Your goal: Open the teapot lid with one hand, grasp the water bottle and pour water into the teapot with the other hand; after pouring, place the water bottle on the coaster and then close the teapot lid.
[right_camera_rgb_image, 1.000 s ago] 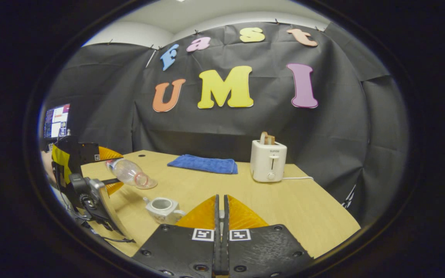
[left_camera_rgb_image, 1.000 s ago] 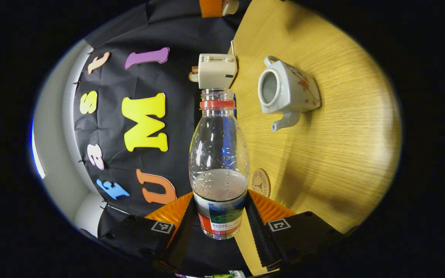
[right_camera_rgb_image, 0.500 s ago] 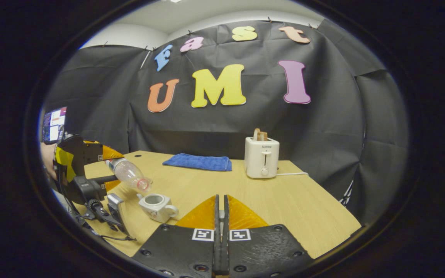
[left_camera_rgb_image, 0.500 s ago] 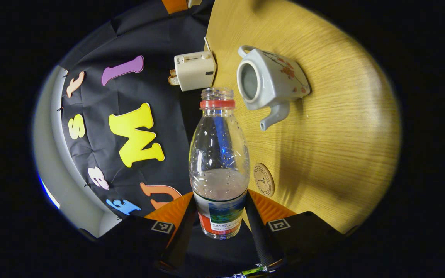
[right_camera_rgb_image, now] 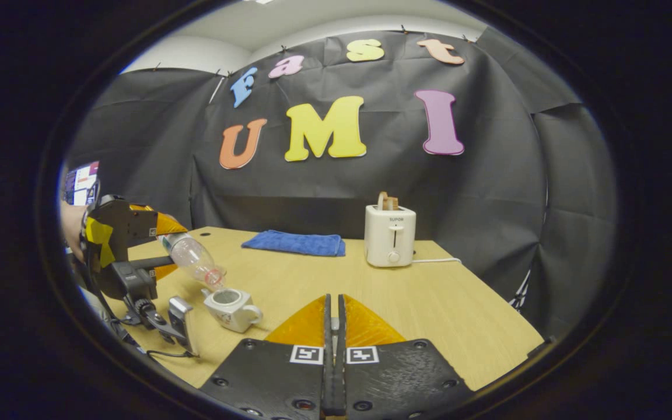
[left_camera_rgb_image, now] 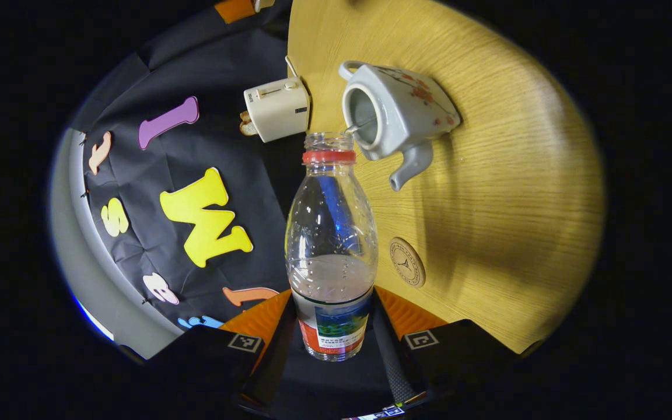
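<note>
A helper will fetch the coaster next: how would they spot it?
Start at the wooden table. Near the white teapot, beside the tilted bottle, lies the coaster: a small flat tan disc with a printed emblem, the only round flat item.

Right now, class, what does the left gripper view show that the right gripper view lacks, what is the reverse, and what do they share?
Left gripper view adds: the coaster on the table, and a thin water stream entering the teapot. Right gripper view adds: the blue cloth and the right gripper, fingers nearly together. Shared: the tilted water bottle clamped in the left gripper, the lidless teapot, the toaster, the table.
</note>
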A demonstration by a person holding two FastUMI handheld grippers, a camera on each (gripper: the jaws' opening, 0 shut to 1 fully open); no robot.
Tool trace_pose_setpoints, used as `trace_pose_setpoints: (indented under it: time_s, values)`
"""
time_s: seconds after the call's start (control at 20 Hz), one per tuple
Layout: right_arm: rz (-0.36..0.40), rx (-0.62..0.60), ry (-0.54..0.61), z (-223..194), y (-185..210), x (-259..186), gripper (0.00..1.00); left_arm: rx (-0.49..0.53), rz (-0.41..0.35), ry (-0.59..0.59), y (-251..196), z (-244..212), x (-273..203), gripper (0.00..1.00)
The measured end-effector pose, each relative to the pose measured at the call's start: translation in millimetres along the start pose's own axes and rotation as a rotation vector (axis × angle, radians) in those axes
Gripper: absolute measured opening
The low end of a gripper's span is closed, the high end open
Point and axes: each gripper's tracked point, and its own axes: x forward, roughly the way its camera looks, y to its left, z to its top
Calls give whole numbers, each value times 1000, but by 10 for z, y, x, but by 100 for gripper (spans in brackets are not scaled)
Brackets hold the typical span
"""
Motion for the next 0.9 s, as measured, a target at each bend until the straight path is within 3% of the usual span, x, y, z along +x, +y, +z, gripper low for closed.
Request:
trace_pose_setpoints:
  time_s: [0.2, 0.9]
  values:
    - [3, -2, -4, 9, 16, -10, 0, 73, 16, 18, 94, 2, -22, 73]
    - [9, 9, 1, -45, 13, -15, 0, 187, 25, 47, 265, 19, -13, 73]
